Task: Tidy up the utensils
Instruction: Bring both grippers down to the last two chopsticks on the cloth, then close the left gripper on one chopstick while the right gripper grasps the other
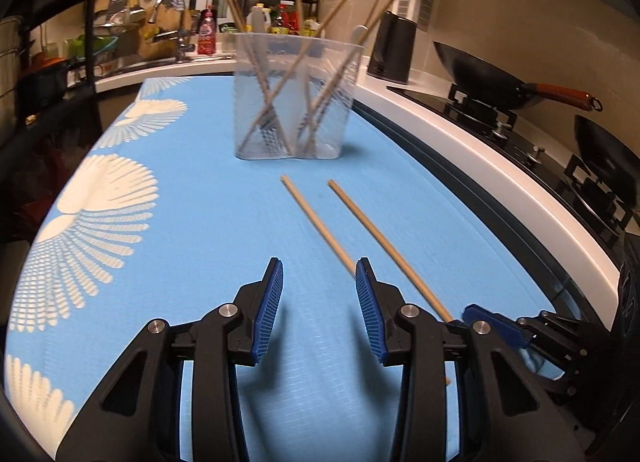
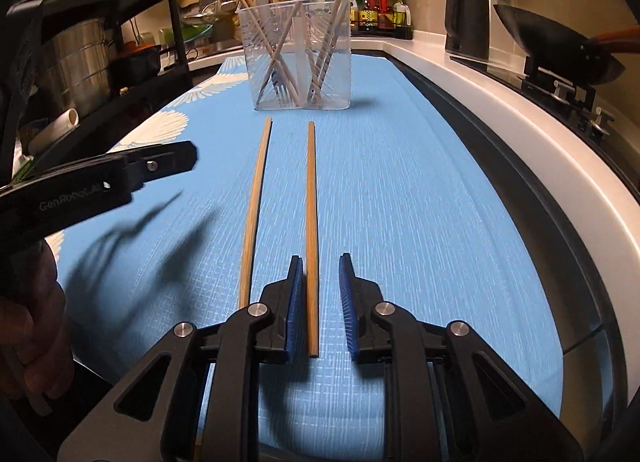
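Note:
Two wooden chopsticks lie side by side on the blue mat. In the right wrist view the right chopstick point(image 2: 311, 221) runs between the open fingers of my right gripper point(image 2: 319, 282), close to the left pad; the left chopstick point(image 2: 253, 213) lies just outside it. A clear plastic holder point(image 2: 298, 57) with chopsticks, forks and a white utensil stands beyond them. In the left wrist view my left gripper point(image 1: 319, 284) is open and empty, with one chopstick point(image 1: 316, 221) passing under its right finger, the other chopstick point(image 1: 384, 246) further right, and the holder point(image 1: 296, 97) ahead. The right gripper point(image 1: 492, 322) sits at that chopstick's near end.
The blue mat point(image 1: 180, 221) with white shell patterns covers the counter. A stove with a black wok point(image 1: 492, 73) runs along the right. A black kettle point(image 1: 394, 47), sauce bottles and a sink lie at the back. A dark shelf rack point(image 2: 120, 61) stands on the left.

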{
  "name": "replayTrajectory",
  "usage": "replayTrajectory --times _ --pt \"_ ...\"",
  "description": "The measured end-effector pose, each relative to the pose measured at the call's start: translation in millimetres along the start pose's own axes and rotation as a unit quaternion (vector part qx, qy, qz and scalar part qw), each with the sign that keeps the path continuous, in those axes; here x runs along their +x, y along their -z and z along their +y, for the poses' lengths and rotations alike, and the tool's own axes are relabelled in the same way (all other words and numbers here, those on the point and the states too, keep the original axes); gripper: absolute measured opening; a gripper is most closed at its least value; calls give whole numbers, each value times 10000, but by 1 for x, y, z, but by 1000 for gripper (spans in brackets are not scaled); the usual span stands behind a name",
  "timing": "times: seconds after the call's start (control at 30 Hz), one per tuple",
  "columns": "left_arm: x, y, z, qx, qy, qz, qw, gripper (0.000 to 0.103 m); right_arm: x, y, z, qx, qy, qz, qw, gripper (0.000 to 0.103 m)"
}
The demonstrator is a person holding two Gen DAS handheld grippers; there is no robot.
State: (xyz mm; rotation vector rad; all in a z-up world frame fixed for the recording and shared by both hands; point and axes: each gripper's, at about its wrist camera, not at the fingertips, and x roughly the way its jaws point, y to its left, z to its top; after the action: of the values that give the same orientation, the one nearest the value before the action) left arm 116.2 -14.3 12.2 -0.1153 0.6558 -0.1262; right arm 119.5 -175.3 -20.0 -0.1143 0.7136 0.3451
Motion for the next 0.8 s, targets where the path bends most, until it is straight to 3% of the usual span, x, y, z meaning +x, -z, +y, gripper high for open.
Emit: replayTrajectory --times 0.07,0.3,0.47,0.53,0.67,0.8 --pt "5 0 -7 6 105 82 9999 38 -1 1 -2 -12 51 -27 10000 7" --pt "34 0 -20 -18 127 643 9978 38 -6 2 -17 190 313 -52 9993 6" --pt "42 2 -32 308 -101 821 9961 38 -7 4 -17 167 324 -34 9993 6" --pt "43 2 -34 408 -227 863 9952 34 -7 3 -17 181 316 -20 9993 6" --pt "37 1 -24 298 -294 896 9951 9 -8 3 -17 250 291 17 9993 6" --pt "25 0 -6 131 -294 841 9959 5 -7 3 -15 321 201 50 9993 6"
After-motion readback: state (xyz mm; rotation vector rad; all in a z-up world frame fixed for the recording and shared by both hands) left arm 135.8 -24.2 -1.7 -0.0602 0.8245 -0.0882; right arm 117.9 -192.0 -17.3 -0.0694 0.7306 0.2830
